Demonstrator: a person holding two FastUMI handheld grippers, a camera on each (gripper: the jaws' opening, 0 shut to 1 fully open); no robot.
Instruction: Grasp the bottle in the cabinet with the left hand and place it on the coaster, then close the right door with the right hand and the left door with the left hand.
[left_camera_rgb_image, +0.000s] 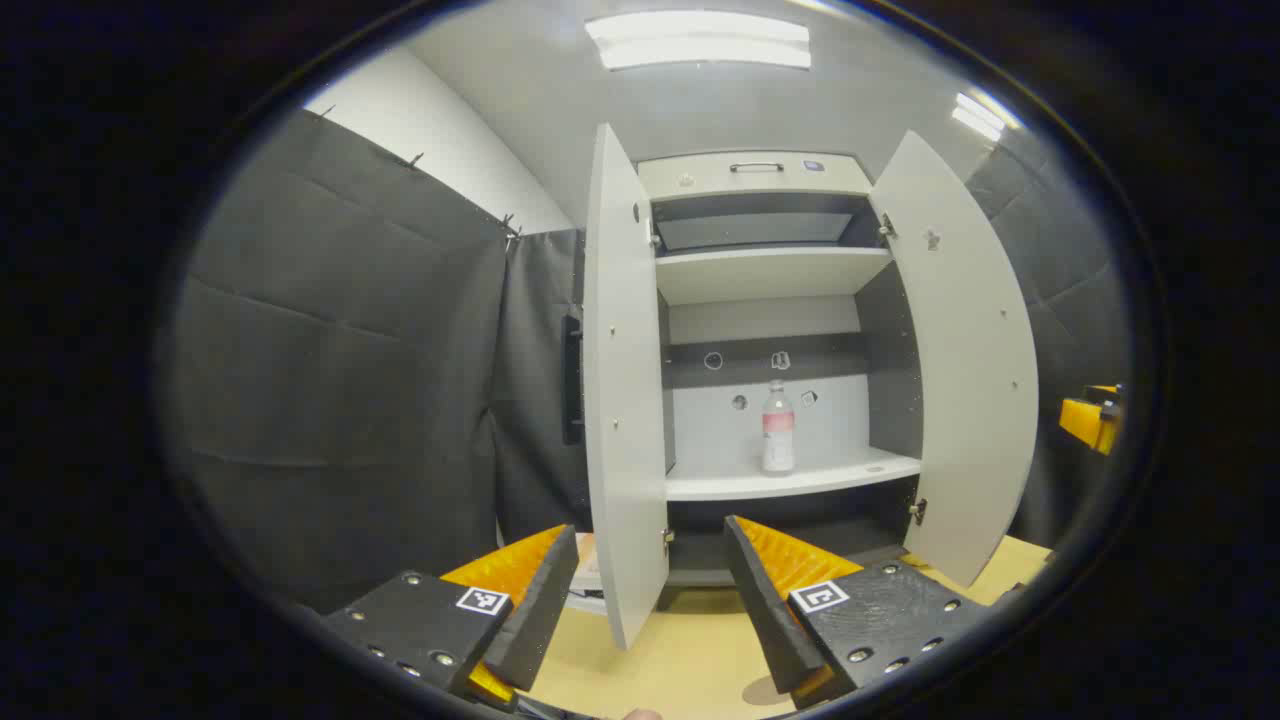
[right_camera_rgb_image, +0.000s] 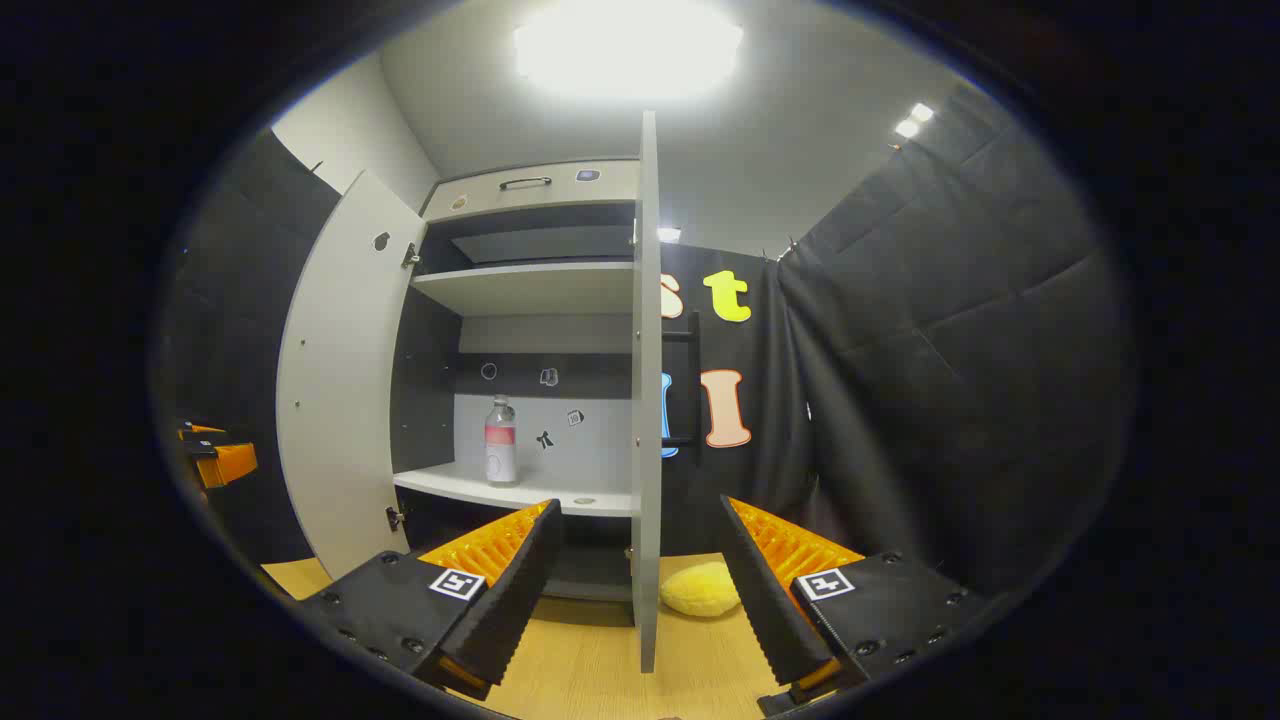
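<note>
I held both grippers (left_camera_rgb_image: 650, 590) (right_camera_rgb_image: 635, 590) spread apart, empty, facing the clear plastic pink-labelled bottle (left_camera_rgb_image: 778, 428) upright on the open white cabinet's shelf (left_camera_rgb_image: 800, 478).

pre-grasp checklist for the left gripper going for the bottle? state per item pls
1. Left gripper open, nothing between its fingers: ok.
2. Bottle upright on the middle shelf: ok.
3. Both doors open, left door and right door swung clear of the opening: ok.
4. Approach line: the left door's edge sits between the left gripper's fingers in the left gripper view, so the gripper likely has to shift toward the opening first: not ok.
5. Right gripper open and off the bottle's path: ok.
6. Coaster location for the placement: cannot tell.
</note>
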